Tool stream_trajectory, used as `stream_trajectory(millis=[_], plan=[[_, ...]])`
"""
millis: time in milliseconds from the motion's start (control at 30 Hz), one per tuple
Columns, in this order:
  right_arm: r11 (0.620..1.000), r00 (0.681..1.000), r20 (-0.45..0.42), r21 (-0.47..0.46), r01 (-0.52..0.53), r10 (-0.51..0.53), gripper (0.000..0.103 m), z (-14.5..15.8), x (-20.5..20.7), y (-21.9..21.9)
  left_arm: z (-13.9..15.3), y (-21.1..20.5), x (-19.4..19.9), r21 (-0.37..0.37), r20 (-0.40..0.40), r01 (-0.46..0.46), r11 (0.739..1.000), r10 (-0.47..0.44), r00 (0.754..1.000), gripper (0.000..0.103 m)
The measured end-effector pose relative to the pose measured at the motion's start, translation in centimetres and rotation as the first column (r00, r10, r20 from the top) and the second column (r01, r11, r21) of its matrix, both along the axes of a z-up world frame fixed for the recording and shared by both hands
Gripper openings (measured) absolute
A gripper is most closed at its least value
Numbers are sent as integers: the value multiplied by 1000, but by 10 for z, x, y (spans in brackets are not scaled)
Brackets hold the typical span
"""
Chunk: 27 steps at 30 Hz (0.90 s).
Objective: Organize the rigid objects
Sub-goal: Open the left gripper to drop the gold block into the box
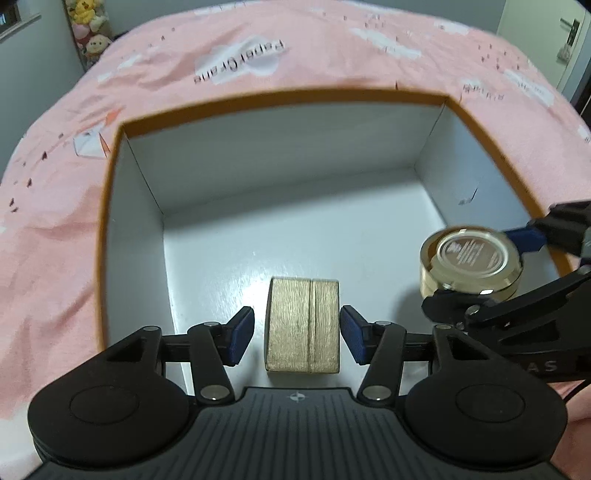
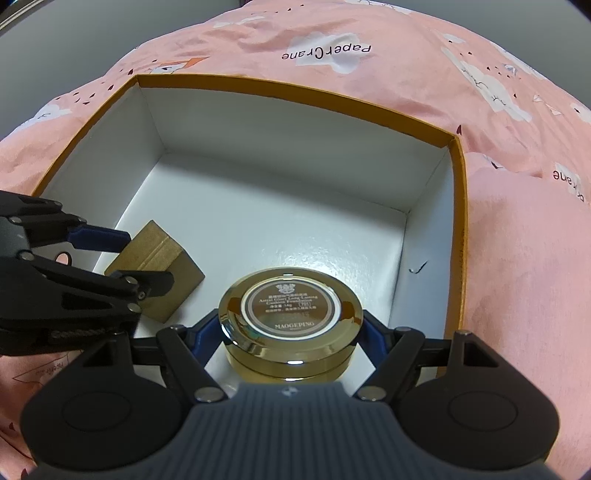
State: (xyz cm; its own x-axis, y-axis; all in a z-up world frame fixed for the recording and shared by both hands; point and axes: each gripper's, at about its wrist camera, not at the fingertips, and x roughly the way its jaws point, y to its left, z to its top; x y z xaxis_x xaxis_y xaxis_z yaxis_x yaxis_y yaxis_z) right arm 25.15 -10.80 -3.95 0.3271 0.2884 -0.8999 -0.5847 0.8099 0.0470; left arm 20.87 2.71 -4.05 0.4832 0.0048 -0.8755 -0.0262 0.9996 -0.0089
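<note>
Nearest, the left gripper (image 1: 297,334) stands open around the gold box (image 1: 302,325), pads clear, low centre on the floor of the orange-rimmed carton (image 1: 110,206). At lower right the right gripper (image 2: 291,332) clamps a round gold compact (image 2: 291,321), seemingly ready to be set down and let go. Pink printed bedding (image 1: 55,240) surrounds everything.

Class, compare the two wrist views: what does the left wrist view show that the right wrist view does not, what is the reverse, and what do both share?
Only the left wrist view: soft toys in the far corner, a door, and clear gaps between the left gripper pads and the gold box.

Only the right wrist view: the readable label on the round gold tin and a dark mark on the carton's wall.

Both: the white carton, pink bedsheet, box, tin, and right gripper clamping the tin.
</note>
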Motion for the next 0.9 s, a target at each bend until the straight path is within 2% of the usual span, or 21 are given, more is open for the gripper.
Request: stream_trajectory(millis=[100,233,333,500,633,800,900], plan=[[1000,1000,3,3,0,0,75,2,-1,0,17,5,-10,-11,75,-14,1000,15,997,65],[1000,1000,7,12,-5,5,75,5,-3,2,41,19,-23,-75,168,-52,996,64,984,65],[1000,1000,-1,26,-13,13,75,6,-3,7,52,32,-32,-69,221,-114,991,127,967,65],[999,999,-14,26,-34,35,75,0,-5,22,56,54,-41,-81,248,-179,981,194,949,69],[998,998,-52,55,-35,38,75,-4,-3,32,53,74,-48,-108,237,-221,969,242,941,69],[997,997,-63,58,-45,48,75,-7,-5,44,40,91,-53,-205,189,-219,954,258,948,45],[996,995,-80,76,-46,52,75,-9,-4,50,34,92,-52,-225,171,-215,950,256,951,36]])
